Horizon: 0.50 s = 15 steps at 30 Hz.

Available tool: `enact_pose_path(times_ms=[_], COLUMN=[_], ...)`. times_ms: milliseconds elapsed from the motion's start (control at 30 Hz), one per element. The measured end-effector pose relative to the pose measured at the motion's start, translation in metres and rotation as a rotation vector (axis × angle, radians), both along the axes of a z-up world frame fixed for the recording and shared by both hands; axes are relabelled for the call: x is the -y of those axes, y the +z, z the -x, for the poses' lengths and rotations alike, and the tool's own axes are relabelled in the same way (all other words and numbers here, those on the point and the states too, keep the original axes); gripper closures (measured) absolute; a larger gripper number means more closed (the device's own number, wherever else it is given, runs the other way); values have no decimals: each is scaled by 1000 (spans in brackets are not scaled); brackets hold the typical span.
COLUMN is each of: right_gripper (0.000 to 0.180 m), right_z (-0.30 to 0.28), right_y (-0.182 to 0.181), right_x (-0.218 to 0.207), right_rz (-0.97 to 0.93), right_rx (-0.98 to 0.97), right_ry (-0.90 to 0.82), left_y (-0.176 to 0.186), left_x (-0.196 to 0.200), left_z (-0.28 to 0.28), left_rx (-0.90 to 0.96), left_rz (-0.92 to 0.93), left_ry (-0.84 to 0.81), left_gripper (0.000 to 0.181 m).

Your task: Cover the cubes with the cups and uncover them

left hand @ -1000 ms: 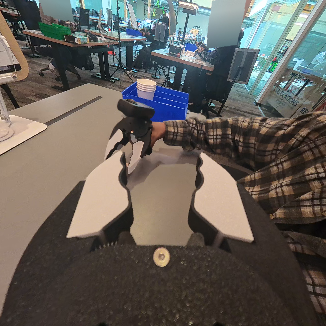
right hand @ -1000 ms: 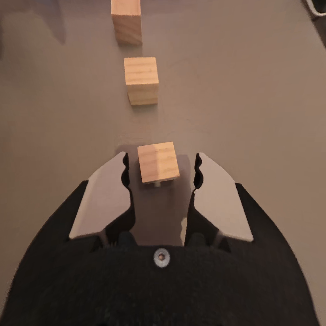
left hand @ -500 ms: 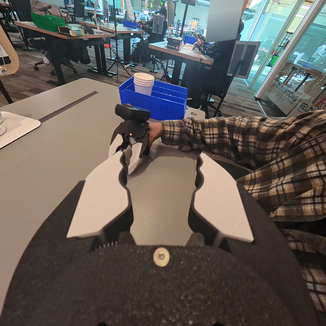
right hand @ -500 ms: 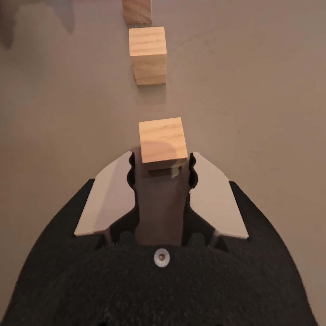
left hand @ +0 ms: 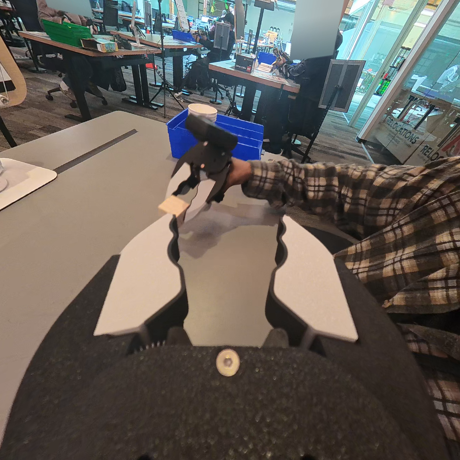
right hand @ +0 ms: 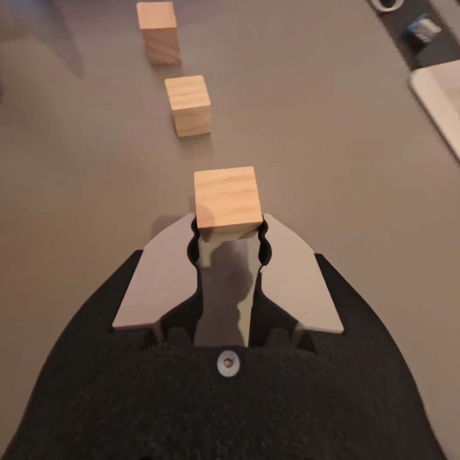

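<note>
Right gripper (right hand: 228, 225): closed on a wooden cube (right hand: 227, 199), which is pinched at its near lower edge between the two fingertips; in the left wrist view the same gripper (left hand: 190, 199) is seen farther off, tilted downward, with the cube (left hand: 173, 208) held clear of the table.
Left gripper (left hand: 227, 225): spread wide, with nothing held; only bare table is seen between the fingers.
Held cube: raised above the table (right hand: 323, 124), with a shadow cast beneath it.
Other cubes: a second cube (right hand: 188, 105) and a third cube (right hand: 160, 33) are set in a row beyond the held one, each well apart from the next, both resting on the table.
Cups (left hand: 202, 112): a white stack is stood in a blue bin (left hand: 181, 142) at the far edge of the table; the lower part of the stack is hidden by the right gripper's body.
Obstructions: the right gripper and a plaid sleeve (left hand: 336, 189) are placed across the left wrist view, between the left gripper and the bin.
Side objects: a white pad (left hand: 22, 179) is laid at the left edge of the table; a dark strip (left hand: 94, 151) is run across the surface beside it. A white slab (right hand: 438, 99) is seen at the right edge of the right wrist view.
Background: desks, chairs and glass partitions are seen beyond the table.
</note>
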State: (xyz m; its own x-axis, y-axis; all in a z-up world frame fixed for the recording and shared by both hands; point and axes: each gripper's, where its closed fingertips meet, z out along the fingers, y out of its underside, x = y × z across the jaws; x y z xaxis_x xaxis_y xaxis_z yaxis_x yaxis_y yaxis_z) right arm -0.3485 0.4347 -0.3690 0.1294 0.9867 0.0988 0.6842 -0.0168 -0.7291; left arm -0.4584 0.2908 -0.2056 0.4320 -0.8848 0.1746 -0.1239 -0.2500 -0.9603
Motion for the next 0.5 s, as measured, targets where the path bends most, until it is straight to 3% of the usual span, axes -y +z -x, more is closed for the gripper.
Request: enact_pose_path(times_ms=[167, 300, 400, 500], right_gripper=[135, 135, 135, 135], right_z=[-90, -205, -292, -342], right_y=[73, 127, 129, 102], right_x=[-17, -38, -47, -52], right_rz=[-121, -216, -222, -110], right_rx=[-21, -50, -11, -17], right_ry=[-319, -652, -881, -1019], left_y=[-3, -8, -11, -15], left_x=[2, 2, 1, 1], left_z=[-6, -13, -18, -24], left_rx=[-14, -34, -49, -59], left_rz=[5, 10, 15, 26], left_ry=[-10, -19, -24, -31], left_gripper=[105, 105, 105, 105])
